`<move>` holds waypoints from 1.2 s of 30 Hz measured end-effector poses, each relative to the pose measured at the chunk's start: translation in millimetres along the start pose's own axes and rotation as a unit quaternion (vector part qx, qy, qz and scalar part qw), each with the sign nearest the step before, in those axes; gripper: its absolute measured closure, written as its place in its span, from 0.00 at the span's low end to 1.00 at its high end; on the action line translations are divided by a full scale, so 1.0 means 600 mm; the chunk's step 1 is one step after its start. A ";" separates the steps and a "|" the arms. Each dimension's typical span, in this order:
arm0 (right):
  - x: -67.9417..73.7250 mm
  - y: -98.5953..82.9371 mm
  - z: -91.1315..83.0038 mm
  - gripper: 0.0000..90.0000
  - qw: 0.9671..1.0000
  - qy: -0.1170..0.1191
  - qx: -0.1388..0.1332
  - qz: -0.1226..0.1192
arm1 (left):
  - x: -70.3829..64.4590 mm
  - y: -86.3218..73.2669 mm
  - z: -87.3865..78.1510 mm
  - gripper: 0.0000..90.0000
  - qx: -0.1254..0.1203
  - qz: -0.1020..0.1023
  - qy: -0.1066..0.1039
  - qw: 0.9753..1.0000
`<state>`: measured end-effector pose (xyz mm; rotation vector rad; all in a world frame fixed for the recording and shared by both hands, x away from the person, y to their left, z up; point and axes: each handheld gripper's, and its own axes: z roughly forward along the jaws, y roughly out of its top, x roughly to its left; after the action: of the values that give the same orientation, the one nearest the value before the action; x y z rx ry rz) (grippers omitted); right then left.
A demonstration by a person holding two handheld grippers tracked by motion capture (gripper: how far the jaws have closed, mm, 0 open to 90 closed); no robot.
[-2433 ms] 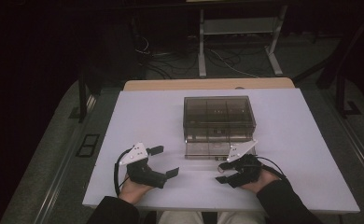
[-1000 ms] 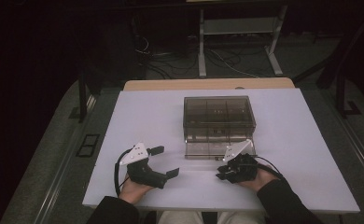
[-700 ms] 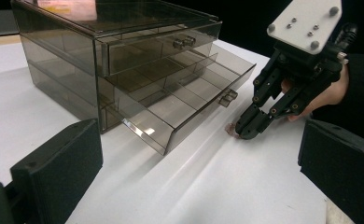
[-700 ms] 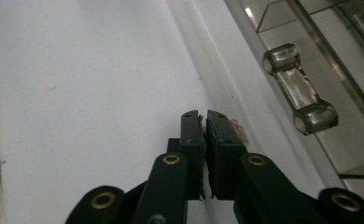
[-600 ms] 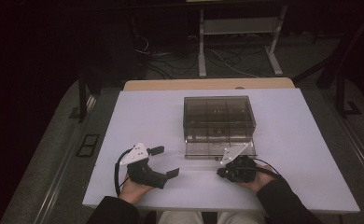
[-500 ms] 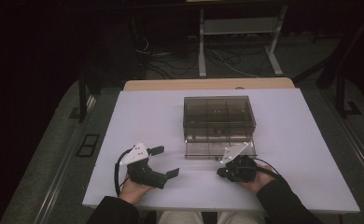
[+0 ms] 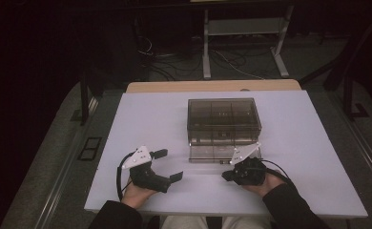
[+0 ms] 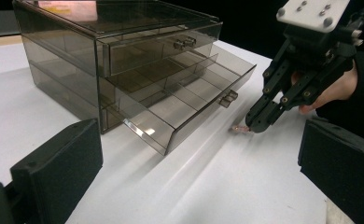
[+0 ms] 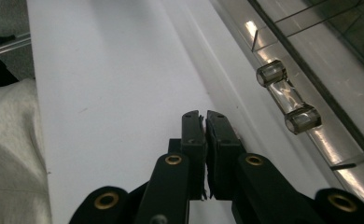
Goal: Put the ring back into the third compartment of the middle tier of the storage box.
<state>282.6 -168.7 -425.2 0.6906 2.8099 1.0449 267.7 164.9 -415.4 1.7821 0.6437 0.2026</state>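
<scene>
A smoked clear drawer box (image 7: 224, 117) stands mid-table, its bottom drawer (image 7: 211, 153) pulled out toward me. In the left gripper view the box (image 8: 77, 51) and the drawer (image 8: 185, 105) look bare inside. My right gripper (image 7: 226, 175) is just in front of the drawer, tips down on the table and shut on a small pink piece (image 8: 239, 129). The right gripper view has its tips (image 9: 203, 115) pressed together beside the drawer's clear handle (image 9: 287, 99). My left gripper (image 7: 168, 164) rests open at the front left, holding nothing.
The white table (image 7: 150, 119) ends close in front of both hands, with a light sleeve or lap (image 9: 7, 154) past its edge. Behind the table are dark floor, cables and a white stand (image 7: 243, 43).
My right gripper has shifted a little left along the drawer front, tipped down to the table and gone from open to shut. The left gripper has stayed still and open.
</scene>
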 end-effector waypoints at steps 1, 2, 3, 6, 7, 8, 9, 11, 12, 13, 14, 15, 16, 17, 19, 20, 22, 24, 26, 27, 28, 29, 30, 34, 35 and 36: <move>-0.001 0.000 -0.002 0.95 1.000 -0.004 0.000 -0.006 | 0.000 0.000 0.000 0.00 0.000 -0.001 0.000 1.000; 0.001 0.000 -0.003 0.95 1.000 -0.005 0.000 -0.007 | 0.000 0.000 0.000 0.00 0.001 0.000 0.001 1.000; 0.003 0.000 -0.004 0.95 1.000 0.000 0.000 -0.001 | 0.000 0.000 0.000 0.00 0.001 0.001 0.001 1.000; 0.004 0.000 -0.008 0.95 1.000 -0.004 -0.003 -0.008 | 0.000 0.000 0.000 0.00 0.001 0.001 0.001 1.000; 0.005 0.001 -0.009 0.95 1.000 -0.002 -0.006 -0.005 | 0.000 0.000 0.000 0.00 0.001 0.001 0.001 1.000; 0.006 0.001 -0.010 0.95 1.000 -0.002 -0.007 -0.004 | 0.000 0.000 0.000 0.00 0.001 0.000 0.001 1.000; 0.006 0.001 -0.012 0.95 1.000 -0.001 -0.008 -0.004 | 0.000 0.000 0.000 0.00 0.001 0.000 0.000 1.000; 0.007 0.002 -0.015 0.95 1.000 0.001 -0.011 -0.001 | 0.001 0.000 0.000 0.00 0.000 0.000 0.000 1.000; 0.007 0.002 -0.016 0.95 1.000 0.000 -0.012 -0.003 | 0.000 0.000 0.000 0.00 0.000 0.000 0.001 1.000; 0.008 0.002 -0.018 0.95 1.000 0.001 -0.014 -0.002 | 0.000 0.000 0.000 0.00 0.001 0.000 0.000 1.000; 0.007 0.002 -0.019 0.95 1.000 -0.001 -0.015 -0.004 | 0.000 0.000 0.000 0.00 0.000 0.000 0.000 1.000; 0.008 0.003 -0.021 0.95 1.000 0.002 -0.017 -0.001 | 0.000 0.000 0.000 0.00 0.000 -0.001 0.001 1.000; 0.008 0.003 -0.022 0.95 1.000 0.001 -0.018 -0.001 | 0.000 0.000 0.000 0.00 -0.001 -0.001 0.000 1.000; 0.008 0.003 -0.025 0.95 1.000 0.002 -0.020 -0.001 | 0.000 0.000 0.000 0.00 0.000 -0.001 0.000 1.000; 0.009 0.004 -0.029 0.95 1.000 0.003 -0.025 0.002 | 0.000 0.000 0.000 0.00 0.001 0.000 0.000 1.000; 0.009 0.004 -0.031 0.95 1.000 0.002 -0.027 0.003 | 0.000 0.000 0.000 0.00 0.000 0.000 0.000 1.000; 0.008 0.004 -0.034 0.95 1.000 0.003 -0.031 0.000 | 0.000 0.000 0.000 0.00 0.000 0.000 0.001 1.000; 0.008 0.004 -0.036 0.95 0.999 0.003 -0.033 0.004 | 0.000 0.000 0.000 0.00 0.000 -0.001 0.001 1.000; 0.007 0.004 -0.038 0.95 0.999 0.002 -0.035 0.004 | 0.000 0.000 0.000 0.00 -0.001 -0.001 0.000 1.000; 0.006 0.003 -0.040 0.95 0.999 0.003 -0.036 0.004 | 0.000 0.000 0.000 0.00 -0.001 -0.001 0.000 1.000; 0.006 0.004 -0.041 0.95 0.999 0.002 -0.037 0.005 | 0.001 0.000 0.000 0.00 0.000 0.000 0.000 1.000; 0.006 0.003 -0.043 0.95 0.999 0.001 -0.039 0.006 | 0.001 0.000 0.000 0.00 0.000 0.000 0.001 1.000; 0.005 0.003 -0.044 0.95 0.999 0.000 -0.040 0.005 | 0.001 0.000 0.000 0.00 0.000 0.000 0.001 1.000; 0.003 0.003 -0.049 0.95 0.999 -0.001 -0.043 0.008 | 0.001 0.000 0.000 0.00 0.000 0.000 0.001 1.000; 0.003 0.003 -0.050 0.95 0.999 -0.001 -0.044 0.008 | 0.001 0.000 0.000 0.00 0.000 0.000 0.001 1.000; 0.003 0.003 -0.051 0.95 0.999 -0.001 -0.045 0.010 | 0.001 0.000 0.000 0.00 0.000 0.000 0.001 1.000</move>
<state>275.4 -185.3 -400.4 0.7100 2.7391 1.1656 268.1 165.2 -415.4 1.7819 0.6445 0.2040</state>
